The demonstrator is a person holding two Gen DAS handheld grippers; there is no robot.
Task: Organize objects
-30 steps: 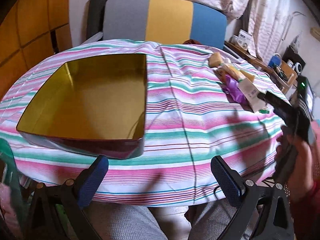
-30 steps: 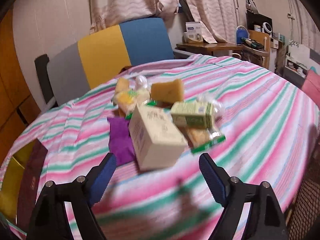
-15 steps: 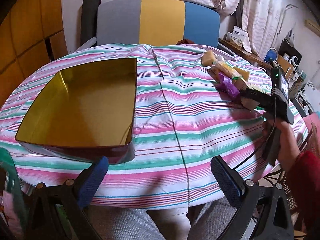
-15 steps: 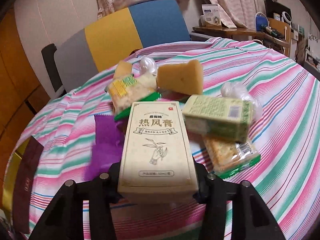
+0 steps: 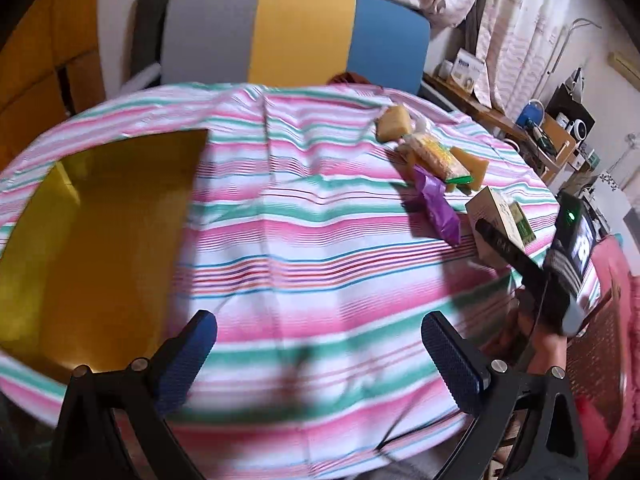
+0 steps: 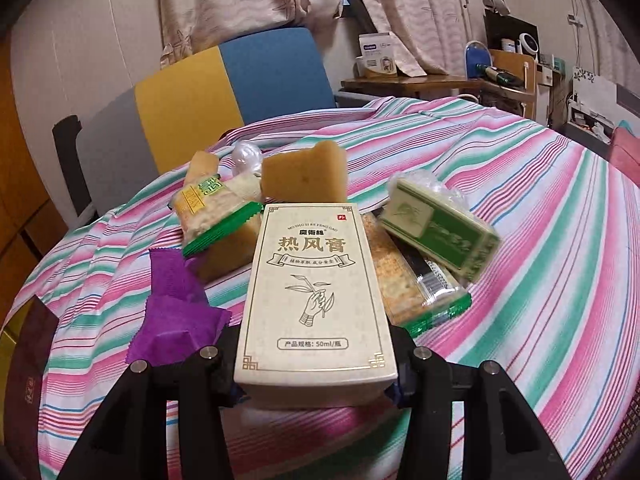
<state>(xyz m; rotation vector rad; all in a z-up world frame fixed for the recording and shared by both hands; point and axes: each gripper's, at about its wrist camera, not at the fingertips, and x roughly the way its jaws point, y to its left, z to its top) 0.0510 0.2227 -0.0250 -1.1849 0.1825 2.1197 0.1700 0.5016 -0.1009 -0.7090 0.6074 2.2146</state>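
Observation:
My right gripper point(image 6: 316, 384) is shut on a cream carton with a hand-and-leaf drawing point(image 6: 316, 300), its pads pressing both long sides near the carton's near end. The left wrist view shows the same carton point(image 5: 490, 210) in that gripper at the table's right. Behind it lies a pile: a purple packet point(image 6: 172, 312), a small green box point(image 6: 436, 232), tilted and blurred, two green-edged cracker packs point(image 6: 216, 212) and yellow cake blocks point(image 6: 304, 176). A gold-lined tin point(image 5: 100, 240) sits open at the left. My left gripper point(image 5: 318, 340) hangs open over the striped cloth, nothing between its fingers.
A round table under a pink, green and white striped cloth point(image 5: 320, 240) carries everything. A chair with a grey, yellow and blue back point(image 5: 296, 36) stands at the far side. A cluttered wooden desk point(image 6: 420, 80) is at the right. A person's hand point(image 5: 548, 352) holds the right gripper.
The right gripper's jaws went from wide apart to shut on the cream carton. The green box has tipped. The left gripper has swung rightward, so the tin sits further left in its view.

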